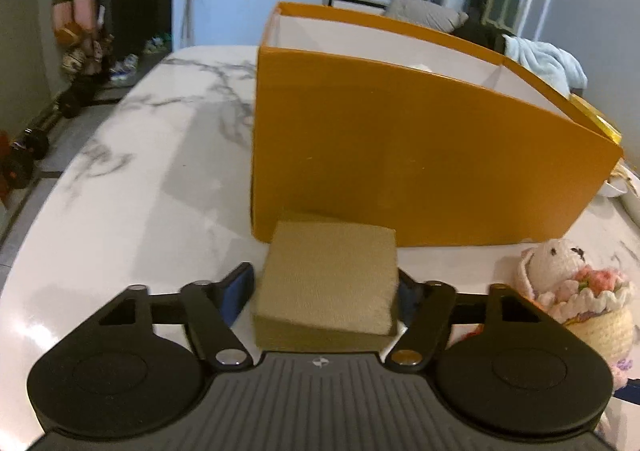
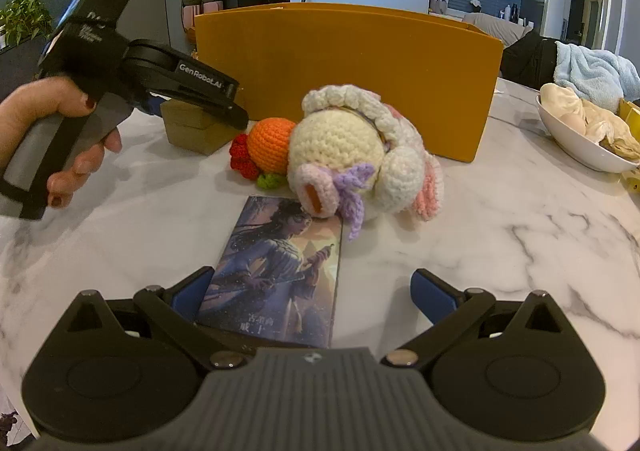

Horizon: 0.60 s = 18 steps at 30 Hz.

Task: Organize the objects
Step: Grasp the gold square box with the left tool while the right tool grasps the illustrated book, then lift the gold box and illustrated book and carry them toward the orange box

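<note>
Where the tan box (image 1: 326,283) sits, the orange bin (image 1: 420,155) looms behind — crochet doll (image 1: 576,283) beside.

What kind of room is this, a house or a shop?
Most likely a lived-in home. A white marble-patterned table holds a white bowl of food, a light blue blanket lies behind it, and shoes sit on the floor.

Orange box (image 1: 420,155) walls off the table's (image 1: 132,179) far side, directly behind the tan block (image 1: 328,283). Crochet doll (image 2: 360,155) and book (image 2: 280,267) occupy the centre. Bowl (image 2: 572,143) blocks the right edge. Bare marble lies left of the box.
</note>
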Each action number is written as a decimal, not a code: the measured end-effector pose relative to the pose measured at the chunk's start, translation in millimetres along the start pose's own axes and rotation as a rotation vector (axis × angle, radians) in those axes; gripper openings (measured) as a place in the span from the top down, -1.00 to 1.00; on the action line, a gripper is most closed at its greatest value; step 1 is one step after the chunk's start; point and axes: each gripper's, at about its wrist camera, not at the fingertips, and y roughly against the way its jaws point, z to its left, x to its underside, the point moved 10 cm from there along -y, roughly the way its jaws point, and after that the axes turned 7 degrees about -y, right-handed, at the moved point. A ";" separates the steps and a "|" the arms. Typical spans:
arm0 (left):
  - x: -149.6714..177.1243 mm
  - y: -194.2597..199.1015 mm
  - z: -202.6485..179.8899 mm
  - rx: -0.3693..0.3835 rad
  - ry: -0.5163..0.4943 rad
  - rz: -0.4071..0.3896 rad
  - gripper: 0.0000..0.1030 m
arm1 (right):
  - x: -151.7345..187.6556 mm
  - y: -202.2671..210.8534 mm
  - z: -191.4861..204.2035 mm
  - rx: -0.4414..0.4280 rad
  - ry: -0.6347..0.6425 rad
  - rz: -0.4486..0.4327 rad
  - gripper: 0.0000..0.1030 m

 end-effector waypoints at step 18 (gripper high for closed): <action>21.0 26.6 -11.6 -0.064 0.014 -0.041 -0.37 | -3.1 9.4 10.7 0.005 0.013 -0.004 -0.14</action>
